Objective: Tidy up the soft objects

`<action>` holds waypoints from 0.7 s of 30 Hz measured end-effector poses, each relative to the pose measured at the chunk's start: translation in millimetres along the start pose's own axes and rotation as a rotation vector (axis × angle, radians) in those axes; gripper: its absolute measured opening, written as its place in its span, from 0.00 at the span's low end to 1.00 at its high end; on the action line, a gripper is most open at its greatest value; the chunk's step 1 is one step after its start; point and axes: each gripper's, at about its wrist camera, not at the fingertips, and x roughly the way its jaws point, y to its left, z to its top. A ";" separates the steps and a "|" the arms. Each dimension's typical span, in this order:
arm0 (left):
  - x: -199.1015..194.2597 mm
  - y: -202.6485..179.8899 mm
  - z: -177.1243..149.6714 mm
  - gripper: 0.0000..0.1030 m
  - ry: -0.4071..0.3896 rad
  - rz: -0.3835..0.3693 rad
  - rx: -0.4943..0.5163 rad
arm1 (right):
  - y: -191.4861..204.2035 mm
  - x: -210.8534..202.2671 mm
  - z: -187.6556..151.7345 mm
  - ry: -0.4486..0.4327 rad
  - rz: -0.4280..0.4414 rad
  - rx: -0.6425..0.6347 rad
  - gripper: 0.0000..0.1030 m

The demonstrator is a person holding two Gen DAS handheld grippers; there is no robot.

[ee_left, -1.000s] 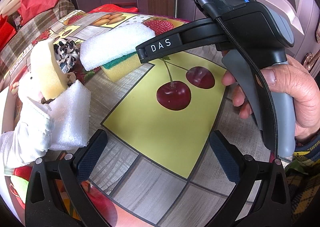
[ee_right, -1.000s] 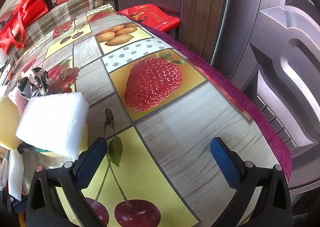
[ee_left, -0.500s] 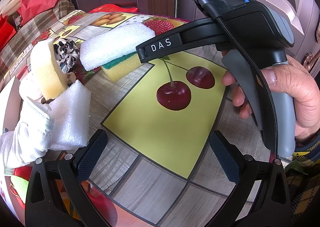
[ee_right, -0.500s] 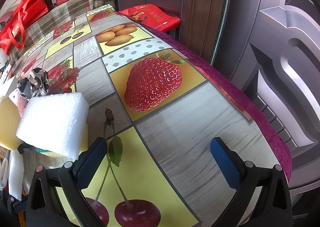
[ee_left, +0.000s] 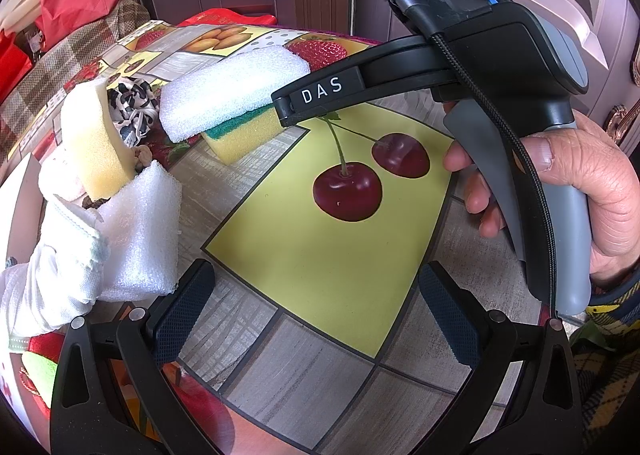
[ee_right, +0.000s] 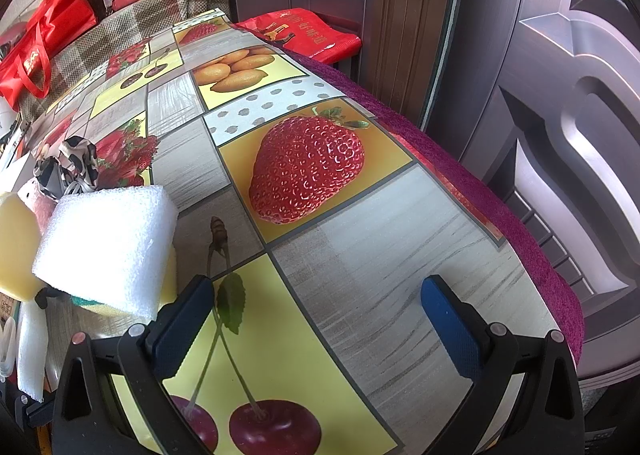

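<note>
Our left gripper [ee_left: 316,309] has its jaws spread wide with nothing between them, hovering over the fruit-print oilcloth [ee_left: 320,267] on the table; the textured dark pads [ee_left: 184,305] sit either side of the yellow cherry panel. Just beside the left pad there's a crinkly white foam wrap sheet [ee_left: 140,231], folded and soft looking, leaning against a white knitted cloth [ee_left: 52,283]. Further ahead and left, a plain yellow sponge [ee_left: 94,143] stands tilted on edge, with a black-and-white patterned scrunchie-type thing [ee_left: 132,107] behind it. Straight ahead, a thick white foam block [ee_left: 232,87] lies on top of a yellow sponge with a green scouring layer [ee_left: 244,131].

Only this view shows the right hand [ee_left: 576,191] wrapped round the grey handle, and the black arm marked DAS reaching over that sponge stack.

Our right gripper [ee_right: 316,325] is also spread wide and empty, with blue pads [ee_right: 450,325]. From here the foam block [ee_right: 106,247] sits just ahead of the left pad, hiding most of the sponge under it. This view alone gives us the big strawberry print [ee_right: 308,167], the purple fuzzy table edge [ee_right: 516,231], the metal door [ee_right: 560,103] and the red bags [ee_right: 44,43] far off left.
</note>
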 end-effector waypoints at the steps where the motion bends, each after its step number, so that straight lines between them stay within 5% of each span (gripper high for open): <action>1: -0.8 -1.1 1.5 1.00 0.000 0.000 0.000 | 0.0 -0.1 0.0 0.000 0.000 0.000 1.00; 12: 0.2 -9.5 1.8 0.99 -0.009 -0.012 0.039 | -0.1 0.0 0.0 0.000 0.000 0.000 1.00; 16: -32.5 -20.3 -6.3 0.99 -0.124 -0.028 0.066 | 0.0 -0.1 0.0 0.000 0.000 0.000 1.00; 18: -54.0 -15.4 -13.2 1.00 -0.165 -0.084 0.027 | -0.1 0.0 -0.1 0.000 0.001 0.000 1.00; 21: -89.2 4.9 -29.4 1.00 -0.229 -0.061 -0.057 | -0.2 0.1 -0.1 0.000 0.001 0.000 1.00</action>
